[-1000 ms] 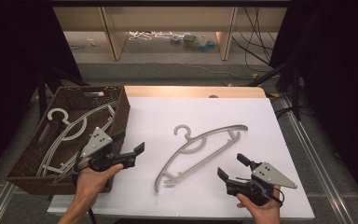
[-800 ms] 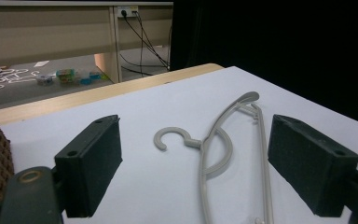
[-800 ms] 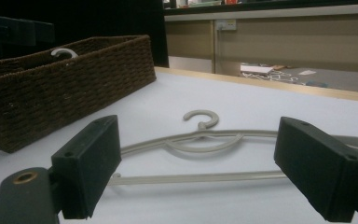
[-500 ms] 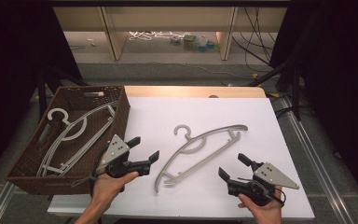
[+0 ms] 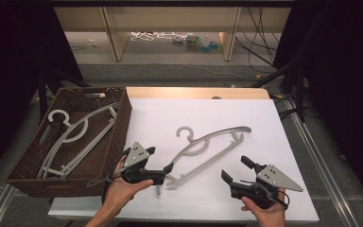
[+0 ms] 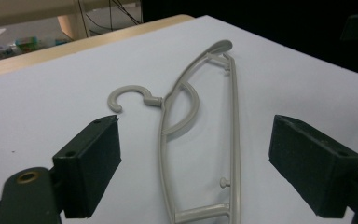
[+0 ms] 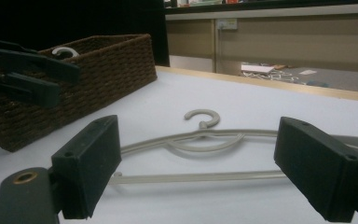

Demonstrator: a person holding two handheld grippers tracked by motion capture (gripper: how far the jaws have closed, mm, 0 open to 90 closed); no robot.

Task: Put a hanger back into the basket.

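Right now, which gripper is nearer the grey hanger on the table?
Left. The left gripper is at the hanger's lower end, open. The right gripper sits apart, beside its bar.

hanger (image 5: 211, 146): pale grey
basket (image 5: 28, 165): dark brown wicker weave
table sheet (image 5: 264, 118): plain white
table edge (image 5: 194, 92): light wood
gripper jaws: black
gripper plates (image 5: 278, 177): grey
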